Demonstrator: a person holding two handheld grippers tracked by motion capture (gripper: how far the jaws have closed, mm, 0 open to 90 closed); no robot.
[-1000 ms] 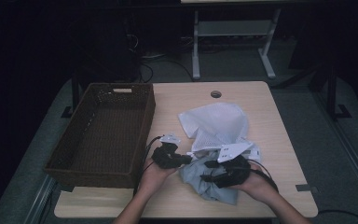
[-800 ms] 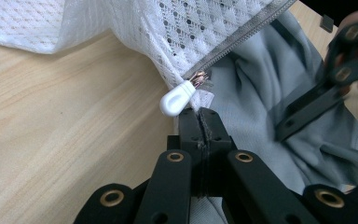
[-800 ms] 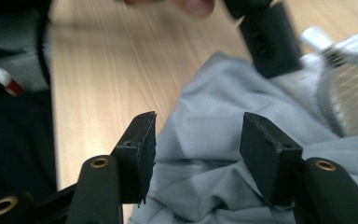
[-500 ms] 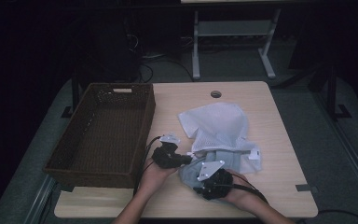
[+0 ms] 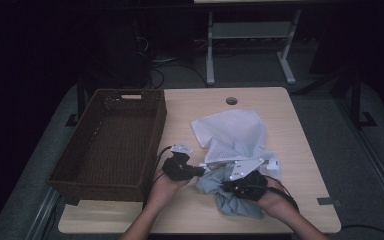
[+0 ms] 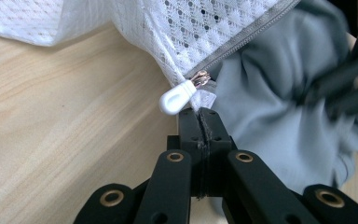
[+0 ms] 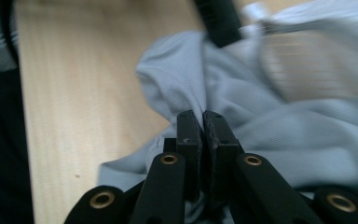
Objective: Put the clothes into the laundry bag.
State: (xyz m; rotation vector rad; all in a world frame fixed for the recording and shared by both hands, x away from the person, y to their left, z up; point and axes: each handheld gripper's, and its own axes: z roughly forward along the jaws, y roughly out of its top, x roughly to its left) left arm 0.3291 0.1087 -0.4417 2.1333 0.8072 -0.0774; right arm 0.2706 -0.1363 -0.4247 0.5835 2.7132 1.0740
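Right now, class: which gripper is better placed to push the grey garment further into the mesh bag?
Right. The right gripper has just closed on the grey garment; the left gripper pins the white mesh bag beside its zipper pull.

Dark room, grey floor, pale wooden table, white-legged frame behind

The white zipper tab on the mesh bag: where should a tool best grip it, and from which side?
Grip the zipper tab across its flat rounded end, coming from the bare table side: it sticks out free there, while grey cloth crowds the other side.
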